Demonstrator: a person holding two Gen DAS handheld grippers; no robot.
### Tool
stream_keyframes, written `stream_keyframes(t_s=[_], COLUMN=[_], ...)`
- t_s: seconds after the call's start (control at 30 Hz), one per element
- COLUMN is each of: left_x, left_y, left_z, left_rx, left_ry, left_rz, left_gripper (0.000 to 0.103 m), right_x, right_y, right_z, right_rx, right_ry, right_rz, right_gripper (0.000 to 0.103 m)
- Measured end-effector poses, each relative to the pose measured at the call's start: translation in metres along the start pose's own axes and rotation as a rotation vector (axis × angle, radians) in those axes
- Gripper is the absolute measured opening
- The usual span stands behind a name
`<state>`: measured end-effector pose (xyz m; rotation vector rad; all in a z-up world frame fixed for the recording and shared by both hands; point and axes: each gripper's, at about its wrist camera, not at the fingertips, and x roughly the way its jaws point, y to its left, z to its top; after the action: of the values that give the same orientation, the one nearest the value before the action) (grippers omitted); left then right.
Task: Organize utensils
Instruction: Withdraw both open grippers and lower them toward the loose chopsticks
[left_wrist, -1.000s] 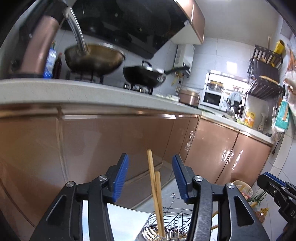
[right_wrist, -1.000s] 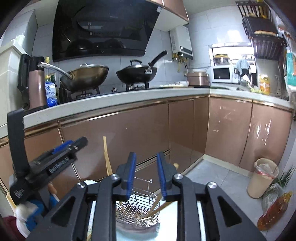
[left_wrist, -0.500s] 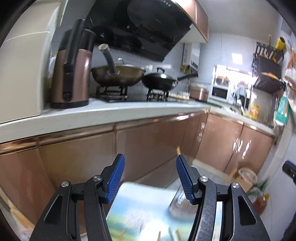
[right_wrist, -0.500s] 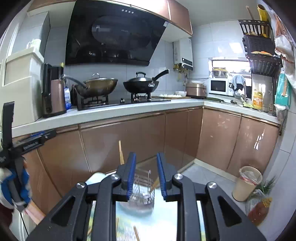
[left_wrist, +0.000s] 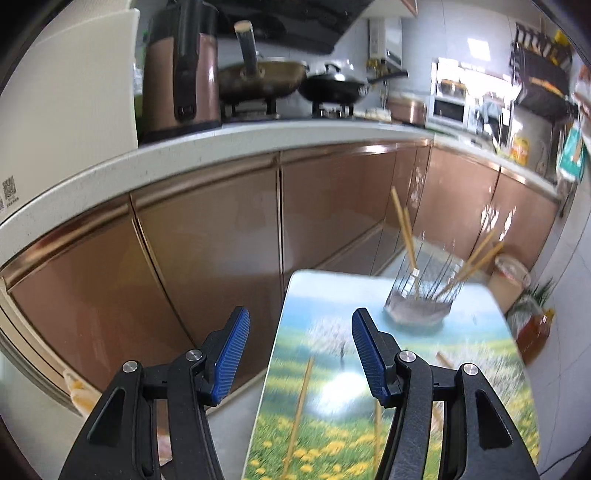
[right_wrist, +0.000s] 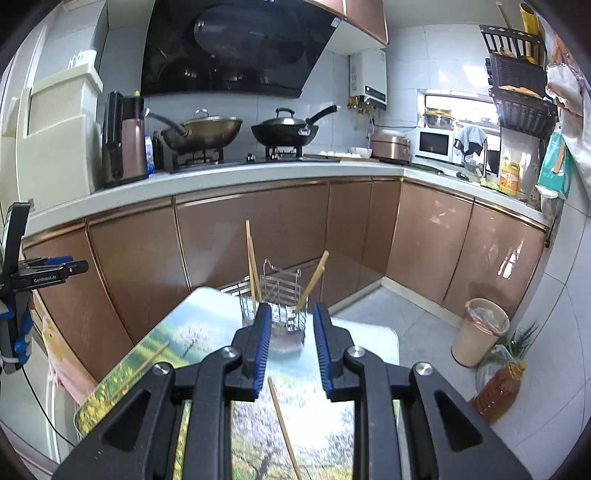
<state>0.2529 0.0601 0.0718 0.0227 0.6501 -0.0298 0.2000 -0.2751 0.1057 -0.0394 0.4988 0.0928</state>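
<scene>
- Left wrist view showed the left gripper (left_wrist: 300, 350) held above the near end of the desk (left_wrist: 480, 369), its jaws spread wide with nothing between them, presumably ready to take a loose chopstick.
- One chopstick (left_wrist: 300, 410) lay flat on the printed desk top just below those jaws, lengthwise toward the camera; it looked like the likeliest next pick for this side.
- The wire holder (left_wrist: 421, 295) stood upright at the far end of the desk, well apart from the left gripper, with chopsticks (left_wrist: 404, 236) already leaning in it, tips up, so sorted pieces were gathered in one place.
- The right wrist view showed the right gripper (right_wrist: 291, 350) also empty, jaws parted but narrower than the left, pointed straight at the holder (right_wrist: 280, 302).
- Another loose chopstick (right_wrist: 282, 424) lay on the desk beneath the right jaws, and a third (right_wrist: 142, 363) lay near the desk's left edge.
- Two leaning groups (right_wrist: 253, 258) stood in the holder, so the task seemed partly done, with flat pieces left.
- Thin sticks lying flat on a glossy top would probably be hard to pinch.
</scene>
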Motion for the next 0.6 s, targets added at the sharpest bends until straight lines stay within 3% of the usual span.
stream_keyframes(t_s=[0.27,0.6], left_x=[0.038,0.095], left_y=[-0.001,0.006], left_z=[-0.036,-0.054], left_rx=[0.064,0.066], left_ry=[0.169,0.297], left_rz=[-0.029,-0.033], left_gripper=[0.057,0.057], right_x=[0.023,0.065], right_y=[-0.013,-0.031], right_z=[-0.030,-0.050], right_rx=[0.017,0.029], right_ry=[0.097,0.192], right_rz=[0.005,0.007], right_gripper=[0.022,0.022])
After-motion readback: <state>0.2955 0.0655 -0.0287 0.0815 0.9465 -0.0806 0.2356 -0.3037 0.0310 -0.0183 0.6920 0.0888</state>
